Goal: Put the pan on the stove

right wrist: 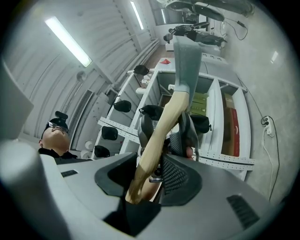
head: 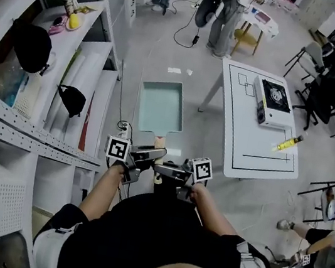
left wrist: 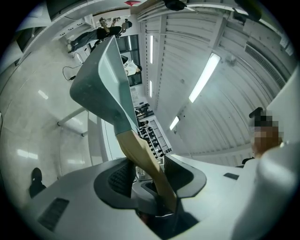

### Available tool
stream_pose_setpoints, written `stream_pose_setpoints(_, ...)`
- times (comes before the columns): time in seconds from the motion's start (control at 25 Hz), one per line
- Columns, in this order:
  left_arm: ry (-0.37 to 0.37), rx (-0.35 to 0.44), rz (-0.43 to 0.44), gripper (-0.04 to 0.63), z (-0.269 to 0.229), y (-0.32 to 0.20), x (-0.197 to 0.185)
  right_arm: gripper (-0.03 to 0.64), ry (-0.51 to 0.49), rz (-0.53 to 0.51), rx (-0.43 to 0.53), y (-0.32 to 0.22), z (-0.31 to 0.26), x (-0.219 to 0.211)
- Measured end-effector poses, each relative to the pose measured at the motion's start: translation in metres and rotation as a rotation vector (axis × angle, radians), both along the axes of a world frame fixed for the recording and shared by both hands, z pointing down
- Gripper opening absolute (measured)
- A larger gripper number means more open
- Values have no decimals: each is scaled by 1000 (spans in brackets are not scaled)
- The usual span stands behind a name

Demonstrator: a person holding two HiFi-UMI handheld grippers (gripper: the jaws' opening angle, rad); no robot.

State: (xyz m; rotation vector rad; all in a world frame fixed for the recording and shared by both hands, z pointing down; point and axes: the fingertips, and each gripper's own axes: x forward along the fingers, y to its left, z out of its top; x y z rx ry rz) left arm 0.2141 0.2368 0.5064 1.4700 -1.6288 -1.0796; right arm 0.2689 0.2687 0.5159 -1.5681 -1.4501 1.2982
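White shelving (head: 34,133) with perforated rails is seen along the left, and black bags (head: 71,100) are stored on it. A shallow, rectangular teal pan (head: 161,105) with rounded corners is held in the air above the pale, glossy floor (head: 169,48), between the shelving and the worktop. Its tapered wooden handle (head: 160,140) is clamped from 2 sides: the jaws of the left gripper (head: 150,154) are closed on it, and so are those of the right gripper (head: 166,171), with ribbed black pads set against the wood. Well apart to the right, a white worktop (head: 259,158) marked with black lines carries a boxy 1-burner stove (head: 273,102) near its far edge. A small yellow bottle (head: 288,143) is seen near its right edge. Open floor is left between pan and worktop.
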Motion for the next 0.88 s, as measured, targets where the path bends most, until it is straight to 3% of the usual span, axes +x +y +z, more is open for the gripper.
stream_pose_setpoints(0.24, 0, -65, -33, 196, 17, -18, -86, 179, -22, -19, -11, -25, -6, -81)
stream_pose_setpoints(0.56, 4, -82, -70, 196, 17, -50, -186, 179, -42, -66, 0, -60, -4, -181)
stream_pose_setpoints(0.88, 38, -92, -127, 196, 24, -66, -254, 181, -42, -121, -28, -80, -1, -250)
